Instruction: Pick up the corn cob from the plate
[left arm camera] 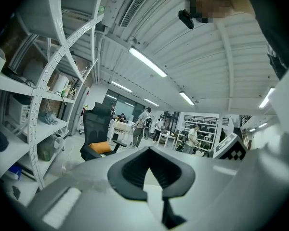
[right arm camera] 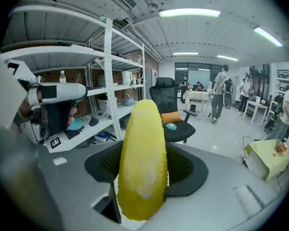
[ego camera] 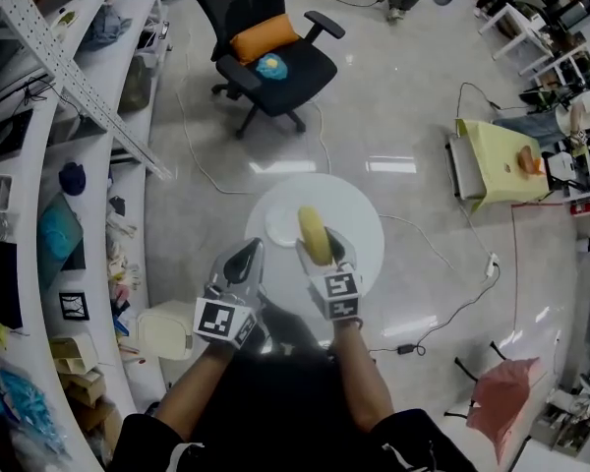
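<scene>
The yellow corn cob (ego camera: 315, 232) is lifted above the round white table (ego camera: 366, 222). My right gripper (ego camera: 321, 248) is shut on it, one black pad on each side. In the right gripper view the corn cob (right arm camera: 143, 162) stands upright between the jaws and fills the middle of the picture. The white plate (ego camera: 278, 226) lies on the table just left of the cob, with nothing on its visible part. My left gripper (ego camera: 245, 257) hovers at the table's near left edge; its jaws are together and hold nothing. In the left gripper view the left gripper (left arm camera: 150, 151) points level across the room.
A black office chair (ego camera: 272, 55) with an orange cushion stands beyond the table. White shelving (ego camera: 74, 155) with clutter runs along the left. Cables trail over the floor, and a yellow-green box (ego camera: 497, 160) sits at right. People stand far off (right arm camera: 225, 93).
</scene>
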`<action>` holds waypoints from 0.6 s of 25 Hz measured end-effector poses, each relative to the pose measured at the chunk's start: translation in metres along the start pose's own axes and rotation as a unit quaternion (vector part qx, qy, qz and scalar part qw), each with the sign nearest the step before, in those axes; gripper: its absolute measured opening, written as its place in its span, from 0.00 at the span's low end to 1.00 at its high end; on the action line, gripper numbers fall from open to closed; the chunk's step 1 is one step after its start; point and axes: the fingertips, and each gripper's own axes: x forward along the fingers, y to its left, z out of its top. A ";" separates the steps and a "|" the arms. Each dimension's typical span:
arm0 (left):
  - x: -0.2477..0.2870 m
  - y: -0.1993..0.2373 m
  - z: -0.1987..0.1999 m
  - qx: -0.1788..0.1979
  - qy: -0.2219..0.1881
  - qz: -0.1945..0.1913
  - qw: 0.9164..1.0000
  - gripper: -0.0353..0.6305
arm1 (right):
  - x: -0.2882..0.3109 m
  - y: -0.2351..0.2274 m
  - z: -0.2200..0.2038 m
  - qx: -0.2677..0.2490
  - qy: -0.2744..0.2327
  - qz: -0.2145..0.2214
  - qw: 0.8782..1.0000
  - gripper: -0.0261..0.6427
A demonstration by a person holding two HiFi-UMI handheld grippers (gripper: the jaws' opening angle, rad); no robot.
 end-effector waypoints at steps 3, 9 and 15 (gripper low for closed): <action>-0.006 -0.005 0.006 0.006 -0.004 -0.007 1.000 0.06 | -0.013 0.002 0.007 0.003 -0.014 -0.010 1.000 0.44; -0.015 -0.016 0.019 0.011 -0.015 -0.020 1.000 0.06 | -0.033 0.003 0.021 0.005 -0.043 -0.025 0.999 0.44; -0.020 -0.022 0.030 0.018 -0.022 -0.028 0.999 0.06 | -0.051 0.008 0.036 0.007 -0.072 -0.033 0.997 0.44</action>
